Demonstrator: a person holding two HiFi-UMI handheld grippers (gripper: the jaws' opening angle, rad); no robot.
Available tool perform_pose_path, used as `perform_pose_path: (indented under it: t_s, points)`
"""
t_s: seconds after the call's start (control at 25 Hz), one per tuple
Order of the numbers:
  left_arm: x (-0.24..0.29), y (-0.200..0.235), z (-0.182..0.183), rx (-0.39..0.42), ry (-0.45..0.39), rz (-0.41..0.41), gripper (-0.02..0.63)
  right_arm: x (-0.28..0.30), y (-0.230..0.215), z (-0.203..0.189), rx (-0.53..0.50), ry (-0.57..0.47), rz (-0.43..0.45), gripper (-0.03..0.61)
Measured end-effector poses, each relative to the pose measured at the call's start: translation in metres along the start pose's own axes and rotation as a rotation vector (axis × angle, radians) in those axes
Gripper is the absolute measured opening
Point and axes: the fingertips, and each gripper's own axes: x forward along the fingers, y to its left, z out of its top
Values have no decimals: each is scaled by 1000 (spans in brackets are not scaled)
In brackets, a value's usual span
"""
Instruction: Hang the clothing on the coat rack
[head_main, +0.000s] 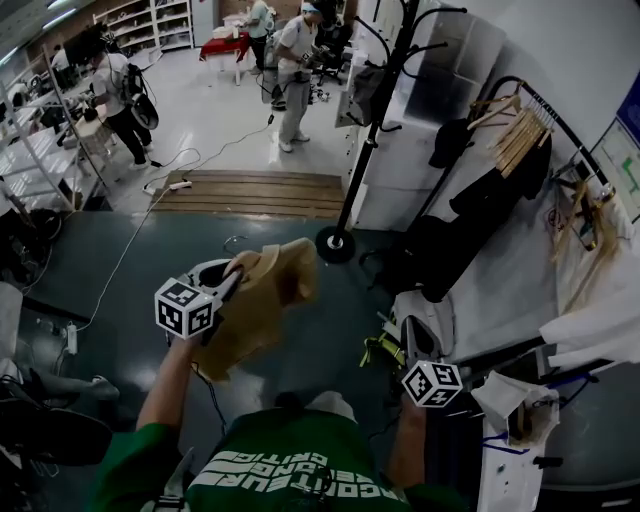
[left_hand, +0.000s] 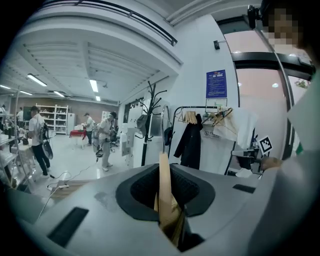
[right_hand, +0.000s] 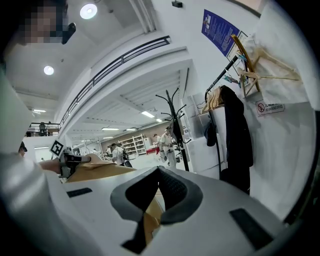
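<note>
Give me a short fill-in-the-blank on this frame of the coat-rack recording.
1. The gripper holding the tan cloth garment is the person's ___ one.
2. The black metal coat rack stands on a ___ base.
3. Beside the black coat on the black clothes rail hang ___ hangers.
Missing: left; round; wooden.

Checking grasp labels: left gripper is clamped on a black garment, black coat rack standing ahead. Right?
Not quite. The left gripper view shows the garment in the left gripper is tan, not black. The rest holds: the jaws are clamped on it, and the black coat rack stands ahead.
</note>
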Motion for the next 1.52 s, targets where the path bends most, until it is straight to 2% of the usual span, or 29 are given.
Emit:
perform_pose_path:
  t_s: [0.4,0.84,1.04,1.52]
  points:
    - [62,7,31,57,18,-133,52,28,-7,1,4,20,-37,8]
    - [135,27,60,47,24,-243,52,89,-29,26,18,-7,-62,8]
    - [172,34,69,69,40,-299,52,117,-45,33,28,4,-82,8]
    - [265,67,105,123,72,-345,52,207,-95,72,27,12,-81,8]
